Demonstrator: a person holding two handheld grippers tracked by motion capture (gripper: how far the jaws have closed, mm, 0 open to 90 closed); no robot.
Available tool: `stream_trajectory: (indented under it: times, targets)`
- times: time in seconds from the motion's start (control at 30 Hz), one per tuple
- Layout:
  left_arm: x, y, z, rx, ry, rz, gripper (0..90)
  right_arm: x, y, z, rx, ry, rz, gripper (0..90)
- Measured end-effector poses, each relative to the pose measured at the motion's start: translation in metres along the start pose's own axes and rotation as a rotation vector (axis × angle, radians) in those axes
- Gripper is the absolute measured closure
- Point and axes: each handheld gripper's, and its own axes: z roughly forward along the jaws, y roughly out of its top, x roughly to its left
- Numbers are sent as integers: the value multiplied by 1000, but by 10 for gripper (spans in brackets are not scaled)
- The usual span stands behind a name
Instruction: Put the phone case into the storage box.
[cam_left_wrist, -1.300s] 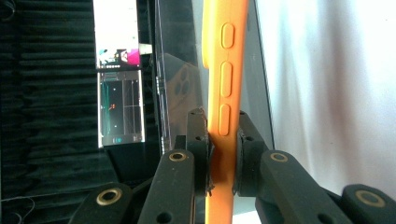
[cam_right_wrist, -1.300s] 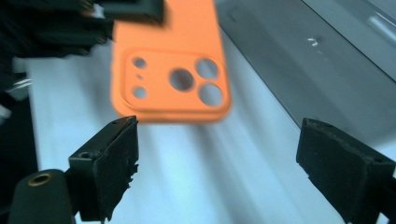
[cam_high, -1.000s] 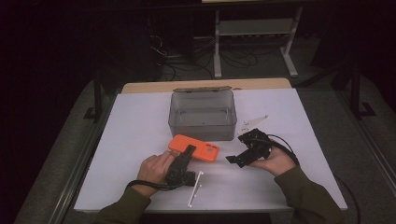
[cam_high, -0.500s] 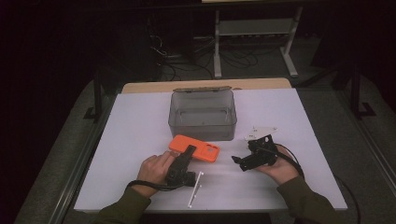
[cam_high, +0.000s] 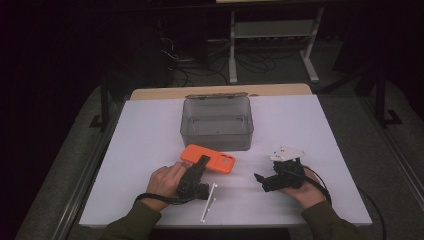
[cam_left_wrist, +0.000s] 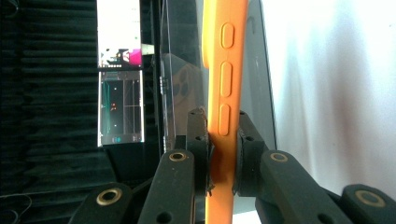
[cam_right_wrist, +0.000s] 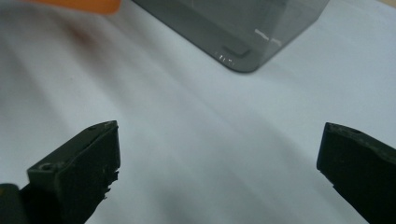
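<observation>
Orange silicone phone case (cam_high: 207, 159) sits clamped in the left gripper (cam_high: 199, 169) near the table's front edge (cam_high: 225, 220); right gripper (cam_high: 264, 181), jaws just opened wide and empty, seems ready to reach in.

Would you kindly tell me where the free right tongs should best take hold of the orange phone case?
Probably its far short end. The orange phone case lies flat, with the left tongs shut across its near edge. The right tongs stand open, so come in from the right and pinch the thin rim beside the grey box.
</observation>
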Motion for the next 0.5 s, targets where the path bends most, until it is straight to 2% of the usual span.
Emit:
stream_trajectory:
  times: [0.17,0.5]
  targets:
    - [0,1,0,-2,-1,2,798,3,-9,-5,-19,-5,30,0]
    - [3,-1,-1,-7,-1,-25,797,1,-17,-11,-35,-14,42,0]
